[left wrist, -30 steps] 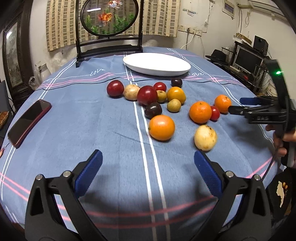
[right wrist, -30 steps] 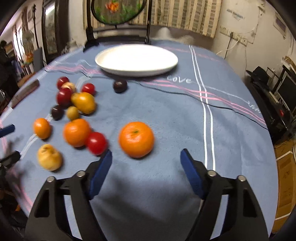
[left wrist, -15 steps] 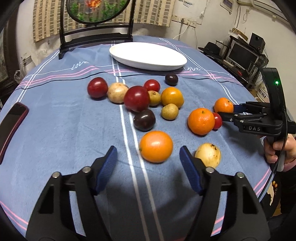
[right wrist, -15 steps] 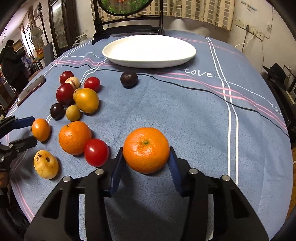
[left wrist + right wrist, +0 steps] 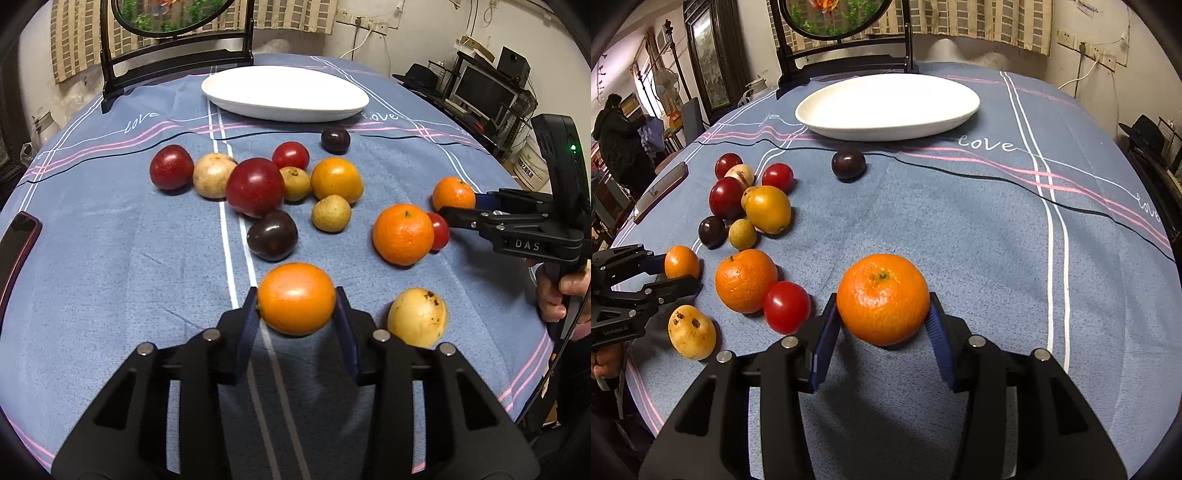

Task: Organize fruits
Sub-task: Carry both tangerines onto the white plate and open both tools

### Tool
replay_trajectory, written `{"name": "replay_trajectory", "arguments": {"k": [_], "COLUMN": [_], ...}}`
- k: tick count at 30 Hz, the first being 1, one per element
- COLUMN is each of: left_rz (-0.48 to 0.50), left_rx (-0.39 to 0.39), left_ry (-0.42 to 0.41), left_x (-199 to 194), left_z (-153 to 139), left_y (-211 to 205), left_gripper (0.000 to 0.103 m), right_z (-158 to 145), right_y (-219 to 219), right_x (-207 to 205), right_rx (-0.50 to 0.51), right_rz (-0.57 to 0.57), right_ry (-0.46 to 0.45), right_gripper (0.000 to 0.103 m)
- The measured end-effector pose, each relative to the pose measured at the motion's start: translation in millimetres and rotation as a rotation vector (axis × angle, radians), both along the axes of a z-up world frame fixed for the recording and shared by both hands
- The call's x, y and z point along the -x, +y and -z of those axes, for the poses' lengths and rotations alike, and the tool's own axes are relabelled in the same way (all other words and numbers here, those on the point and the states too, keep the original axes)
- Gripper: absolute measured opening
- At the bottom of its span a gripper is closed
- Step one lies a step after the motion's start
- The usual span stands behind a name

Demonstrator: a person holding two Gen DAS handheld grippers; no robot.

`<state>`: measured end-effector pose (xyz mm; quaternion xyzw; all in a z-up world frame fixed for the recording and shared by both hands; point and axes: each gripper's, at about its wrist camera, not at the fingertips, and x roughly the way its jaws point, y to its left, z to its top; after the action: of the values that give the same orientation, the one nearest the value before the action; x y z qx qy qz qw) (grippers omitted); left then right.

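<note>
My left gripper (image 5: 296, 318) is shut on a smooth orange (image 5: 296, 298) low over the blue tablecloth. My right gripper (image 5: 882, 325) is shut on a dimpled mandarin (image 5: 882, 298); it also shows in the left wrist view (image 5: 453, 192) between the right gripper's fingers. Loose fruit lies in a cluster: a big mandarin (image 5: 402, 234), a red tomato (image 5: 786, 306), a spotted yellow fruit (image 5: 417, 317), a large red plum (image 5: 255, 186), a dark plum (image 5: 272, 235). A white oval plate (image 5: 284, 94) sits empty at the far side.
A phone (image 5: 14, 243) lies at the table's left edge. A dark wooden stand with a round fish panel (image 5: 177, 55) stands behind the plate. A single dark plum (image 5: 849, 165) lies near the plate. A desk with a monitor (image 5: 484, 92) is off to the right.
Both grippers have moved forward and closed: the left on the smooth orange, the right on the dimpled mandarin. A second ago both were open and short of the fruit.
</note>
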<state>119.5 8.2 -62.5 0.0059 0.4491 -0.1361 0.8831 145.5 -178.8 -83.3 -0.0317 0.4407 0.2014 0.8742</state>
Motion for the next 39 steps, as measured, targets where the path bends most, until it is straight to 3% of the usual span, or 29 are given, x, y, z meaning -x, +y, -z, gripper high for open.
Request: {"name": "replay_trajectory", "arguments": {"k": [5,11,15,20,27,36,38,39], "left_rz": [0.001,0.031,0.051,0.046,-0.009,-0.039,-0.047,-0.06], "left_rx": [0.05,0.085,0.075,0.081,0.009,-0.045,-0.05,-0.06], "left_ry": [-0.005,-0.072,-0.128,-0.117,-0.008,0.086,0.076,0.05], "left_x": [-1,-18,-65,-152,-254,-289,-286,-282], "left_z": [-6,-40,-71,-90,-61,-21,-22,-28], "left_y": [8,16,14,7,-4,-9,-10,-10], "left_gripper": [0.04,0.04,0.04,0.04,0.04,0.041,0.053,0.068], "right_z": [-5,-31,-53,-62,-41,-18,-19,-23], "right_y": [-6,-7,0,14,32,46,47,45], "right_x": [1,-18,-61,-130,-200,-219,-219,-216], "right_rx": [-0.045,-0.076,-0.102,-0.118,-0.116,-0.048,-0.05,-0.049], "right_rz": [0.008,0.029,0.049,0.068,0.057,0.034,0.035,0.045], "right_ry": [-0.008,-0.066,-0.136,-0.163,-0.073,-0.03,-0.03,-0.05], "right_gripper": [0.048,0.048,0.048,0.048,0.048,0.049,0.063,0.067]}}
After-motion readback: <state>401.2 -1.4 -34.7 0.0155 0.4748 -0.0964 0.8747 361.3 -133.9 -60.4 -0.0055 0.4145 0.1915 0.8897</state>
